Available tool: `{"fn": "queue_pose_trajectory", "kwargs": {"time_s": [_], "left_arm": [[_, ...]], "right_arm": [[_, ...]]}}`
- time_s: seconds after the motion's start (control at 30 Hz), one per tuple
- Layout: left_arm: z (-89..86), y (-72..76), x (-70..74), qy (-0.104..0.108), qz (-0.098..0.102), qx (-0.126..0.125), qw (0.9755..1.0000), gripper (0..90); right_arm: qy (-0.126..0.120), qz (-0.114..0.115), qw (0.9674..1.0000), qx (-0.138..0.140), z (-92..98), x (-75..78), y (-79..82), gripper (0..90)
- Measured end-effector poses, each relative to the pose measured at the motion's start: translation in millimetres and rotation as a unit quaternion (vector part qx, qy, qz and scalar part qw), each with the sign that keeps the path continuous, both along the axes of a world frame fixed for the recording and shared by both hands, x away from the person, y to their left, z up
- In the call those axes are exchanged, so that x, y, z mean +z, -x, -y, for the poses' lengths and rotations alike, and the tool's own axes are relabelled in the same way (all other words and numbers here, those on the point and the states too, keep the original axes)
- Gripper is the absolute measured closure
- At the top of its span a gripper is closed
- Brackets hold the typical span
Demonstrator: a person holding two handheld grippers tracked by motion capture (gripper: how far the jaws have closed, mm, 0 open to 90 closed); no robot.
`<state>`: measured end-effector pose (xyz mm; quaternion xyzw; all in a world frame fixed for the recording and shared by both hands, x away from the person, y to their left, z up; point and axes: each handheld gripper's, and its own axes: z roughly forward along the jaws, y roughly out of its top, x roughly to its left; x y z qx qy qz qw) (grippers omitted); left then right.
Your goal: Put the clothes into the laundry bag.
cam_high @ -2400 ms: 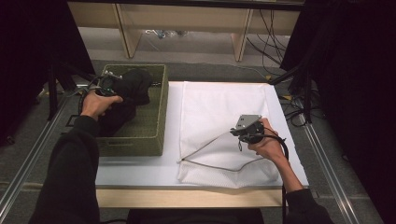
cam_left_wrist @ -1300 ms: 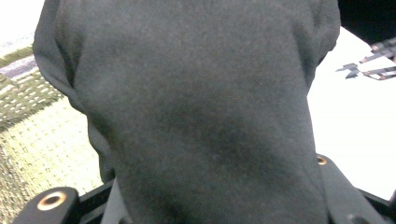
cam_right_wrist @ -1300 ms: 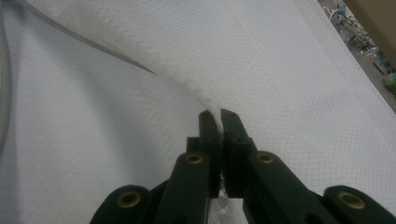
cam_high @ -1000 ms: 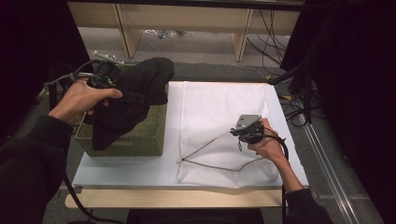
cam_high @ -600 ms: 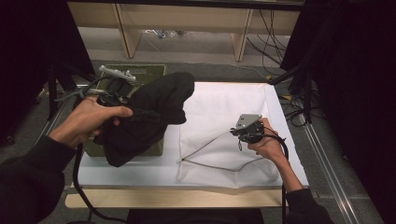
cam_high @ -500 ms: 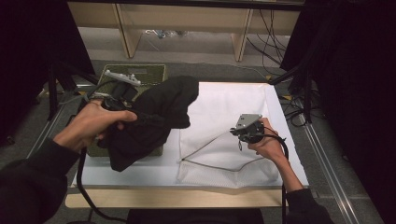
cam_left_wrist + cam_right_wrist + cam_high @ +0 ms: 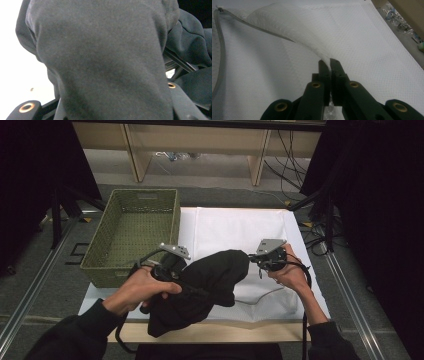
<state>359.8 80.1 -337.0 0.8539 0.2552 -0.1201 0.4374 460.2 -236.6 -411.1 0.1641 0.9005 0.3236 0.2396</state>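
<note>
A black garment (image 7: 200, 285) hangs in a bundle from my left gripper (image 7: 167, 269), which is shut on it over the front left of the table. In the left gripper view the dark cloth (image 7: 100, 62) drapes over both jaws and hides the tips. Its far end reaches the mouth of a white fabric bag (image 7: 235, 227) lying flat on the table. My right gripper (image 7: 261, 261) is shut on the bag's upper flap (image 7: 294, 25) and holds it raised; the jaws (image 7: 329, 66) pinch the woven cloth. The bag's grey zipper edge (image 7: 222, 50) curves along the left.
A green woven basket (image 7: 132, 227) stands at the table's left, just behind my left hand. Wooden frame legs (image 7: 134, 150) rise behind the table, and cables (image 7: 320, 227) lie on the floor at the right. A metal rail (image 7: 30, 285) runs along the left.
My left hand has carried the black garment out of the basket, rightward and down, to the bag's raised flap. The right hand has kept still, holding the flap.
</note>
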Motion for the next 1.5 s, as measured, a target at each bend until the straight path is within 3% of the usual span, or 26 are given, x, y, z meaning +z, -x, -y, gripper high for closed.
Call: {"fn": "queue_pose_trajectory", "kwargs": {"time_s": [0.1,0.13,0.2,0.43,0.6,0.67,0.7,0.77,0.97,1.03,1.1,1.27,1.43,1.5], "left_arm": [[9.8,-2.1,-21.8,0.006,-0.009,0.0,0.9999,56.1],[14.3,-1.6,-29.6,0.021,-0.01,0.002,0.9997,56.1],[21.8,-1.7,-42.4,0.029,-0.028,-0.007,0.9992,56.0],[51.9,-13.9,-67.8,0.01,-0.042,-0.026,0.9987,55.9],[66.7,-30.1,-73.0,-0.016,-0.054,-0.006,0.9984,55.8],[68.6,-32.6,-72.7,-0.02,-0.051,0.002,0.9985,55.7],[71.3,-34.5,-73.7,-0.021,-0.043,0.012,0.9988,55.7],[75.6,-42.6,-72.5,-0.037,-0.049,0.027,0.9978,55.3],[81.1,-56.9,-73.8,-0.044,-0.039,0.055,0.9968,54.9],[83.3,-57.5,-75.0,-0.044,-0.035,0.057,0.9968,54.9],[91.5,-58.6,-75.8,-0.068,-0.031,0.051,0.9959,54.4],[102.4,-64.7,-73.2,-0.07,-0.023,0.058,0.9956,54.0],[104.4,-78.2,-73.9,-0.086,-0.012,0.086,0.9925,51.9],[108.6,-86.5,-83.1,-0.076,-0.025,0.117,0.9899,47.6]], "right_arm": [[0.0,-0.002,1.0,0.001,-0.1,-0.2,0.1,89.4],[-0.001,-0.003,1.0,0.001,0.0,-0.2,0.2,89.5],[-0.003,-0.003,1.0,0.002,0.3,0.5,0.2,89.4],[-0.011,0.002,0.9999,0.001,2.1,6.3,2.5,89.4],[-0.012,0.009,0.9999,0.007,1.9,11.2,3.9,89.5],[-0.011,0.016,0.9998,0.011,1.9,11.8,3.4,89.6],[-0.017,0.008,0.9998,-0.004,1.8,12.1,5.7,89.6],[-0.018,0.014,0.9997,-0.002,1.7,15.5,6.1,89.6],[-0.021,0.031,0.9993,0.0,-0.4,27.2,10.3,89.8],[-0.021,0.031,0.9993,-0.002,-0.6,28.6,10.9,89.8],[-0.02,0.036,0.9991,-0.004,-0.8,31.1,11.3,89.8],[-0.02,0.037,0.9991,-0.007,-0.8,31.9,11.3,89.8],[-0.023,0.039,0.9989,-0.014,-0.1,34.2,12.3,89.8],[-0.021,0.04,0.9989,-0.014,0.1,34.2,12.3,89.7]]}}
